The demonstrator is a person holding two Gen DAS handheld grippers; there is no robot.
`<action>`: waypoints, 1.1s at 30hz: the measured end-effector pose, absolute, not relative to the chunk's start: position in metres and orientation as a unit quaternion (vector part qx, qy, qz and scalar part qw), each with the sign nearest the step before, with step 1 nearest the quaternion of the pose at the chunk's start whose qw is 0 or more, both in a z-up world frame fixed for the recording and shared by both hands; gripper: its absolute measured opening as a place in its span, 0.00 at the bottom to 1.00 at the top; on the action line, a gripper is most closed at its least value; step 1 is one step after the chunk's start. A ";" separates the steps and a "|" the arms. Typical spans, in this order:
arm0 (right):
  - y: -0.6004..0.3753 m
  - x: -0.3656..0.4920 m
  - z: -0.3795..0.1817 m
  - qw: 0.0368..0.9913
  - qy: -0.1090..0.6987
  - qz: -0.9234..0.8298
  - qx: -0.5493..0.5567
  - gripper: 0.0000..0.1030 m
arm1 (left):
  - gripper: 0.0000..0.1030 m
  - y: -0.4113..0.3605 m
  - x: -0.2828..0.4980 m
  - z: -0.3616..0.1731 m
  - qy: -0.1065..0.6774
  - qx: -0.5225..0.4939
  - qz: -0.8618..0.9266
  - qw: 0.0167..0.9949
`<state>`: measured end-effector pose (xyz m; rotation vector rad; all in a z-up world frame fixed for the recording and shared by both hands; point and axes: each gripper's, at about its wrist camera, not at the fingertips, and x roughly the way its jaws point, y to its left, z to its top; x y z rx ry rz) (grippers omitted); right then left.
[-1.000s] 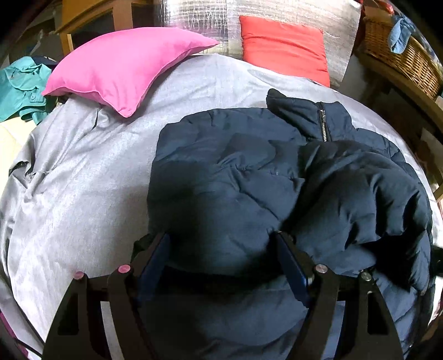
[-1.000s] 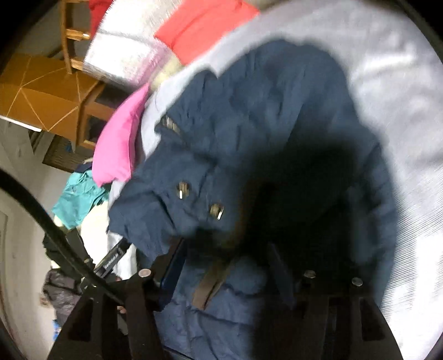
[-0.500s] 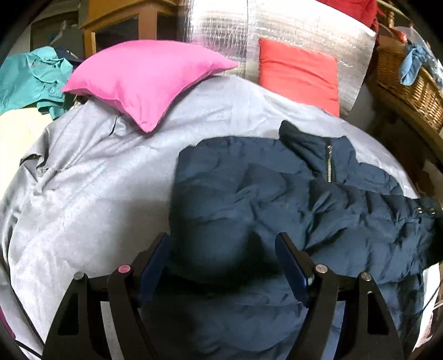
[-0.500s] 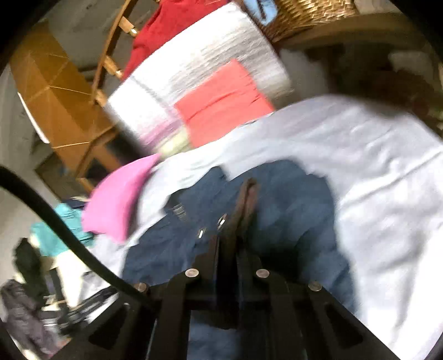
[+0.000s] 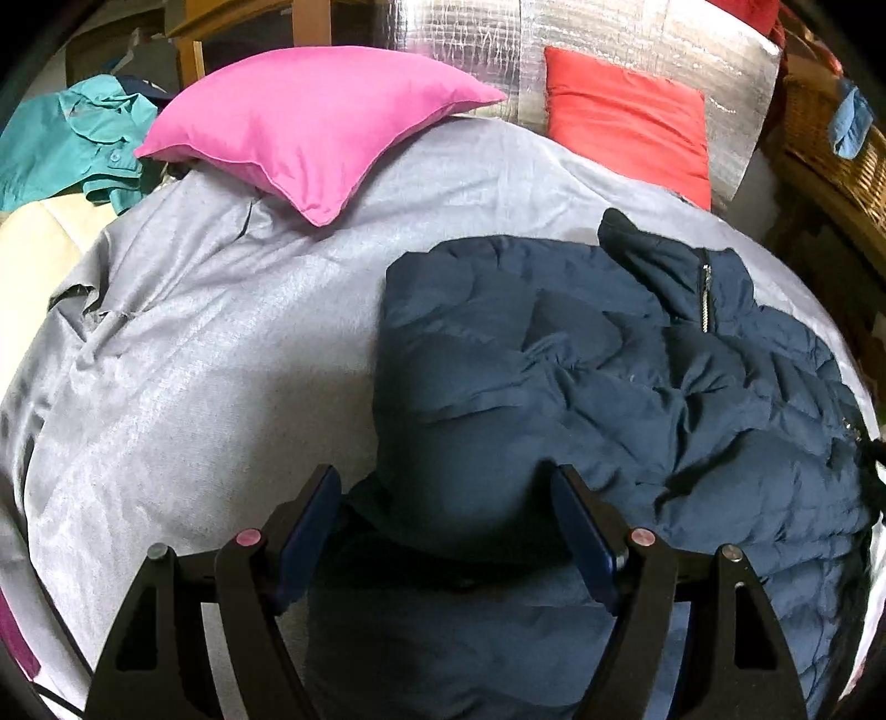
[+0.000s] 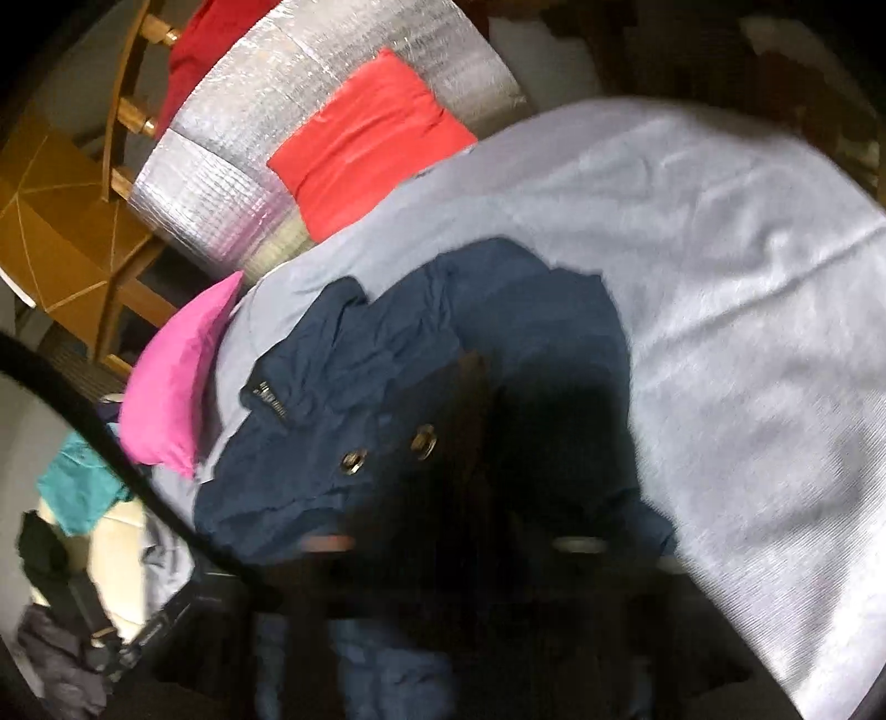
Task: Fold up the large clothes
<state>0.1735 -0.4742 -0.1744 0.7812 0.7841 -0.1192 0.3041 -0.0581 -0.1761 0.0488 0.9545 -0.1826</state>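
Observation:
A navy puffer jacket (image 5: 609, 376) lies on the grey bed cover (image 5: 221, 343), collar and zip toward the pillows, one side folded over the body. My left gripper (image 5: 443, 498) is open, its blue-padded fingers standing apart just above the jacket's near edge, holding nothing. In the right wrist view the jacket (image 6: 387, 360) shows its snap buttons. My right gripper (image 6: 470, 443) is dark and blurred over the jacket; it looks closed on a fold of jacket fabric, but motion blur leaves this unclear.
A pink pillow (image 5: 310, 122) and a red cushion (image 5: 626, 116) lie at the head of the bed against a silver foil panel (image 5: 581, 33). A teal garment (image 5: 72, 144) lies at the left. A wicker basket (image 5: 830, 144) stands at the right.
The left gripper has drawn back and stays open. The right gripper closed on the jacket and swung over it; the jacket's right side now lies flatter.

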 end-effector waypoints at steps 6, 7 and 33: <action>-0.436 0.189 -0.183 0.856 0.431 -0.046 0.283 0.19 | 0.76 -0.067 0.303 -0.183 0.457 0.059 -0.081 0.884; -0.432 0.188 -0.177 0.866 0.422 -0.055 0.262 0.17 | 0.76 -0.067 0.302 -0.181 0.452 0.059 -0.079 0.887; -0.444 0.188 -0.172 0.863 0.404 -0.132 0.272 0.41 | 0.76 -0.078 0.272 -0.128 0.321 0.075 -0.057 0.942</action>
